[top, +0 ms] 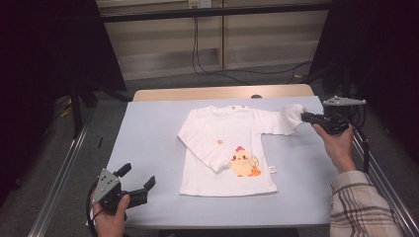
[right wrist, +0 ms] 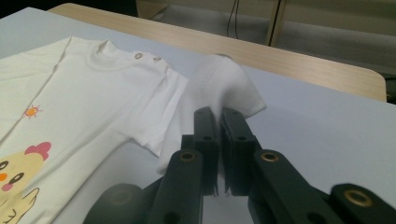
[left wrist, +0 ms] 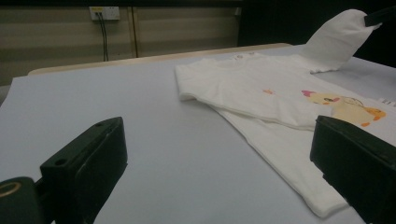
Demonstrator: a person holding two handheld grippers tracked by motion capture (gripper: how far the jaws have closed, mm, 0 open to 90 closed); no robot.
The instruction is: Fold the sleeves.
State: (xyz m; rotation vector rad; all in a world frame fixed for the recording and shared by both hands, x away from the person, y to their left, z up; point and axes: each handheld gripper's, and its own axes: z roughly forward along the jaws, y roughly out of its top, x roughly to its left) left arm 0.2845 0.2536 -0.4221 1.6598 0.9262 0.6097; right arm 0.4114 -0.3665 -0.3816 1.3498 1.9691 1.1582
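White cotton shirt (top: pixel 227 148) lies face up mid-table, its right sleeve (top: pixel 289 118) stretched sideways, cuff pinched off the cloth in the closed right gripper (top: pixel 307 117). That sleeve's long axis runs from the gripper toward the body, so folding it means carrying the cuff inward; the left gripper (top: pixel 136 180) waits open and empty near the table's front corner, well apart from the hem. From the right gripper view the jaws meet on fabric, while the left gripper view shows the sleeve (left wrist: pixel 336 39) lifted clear.
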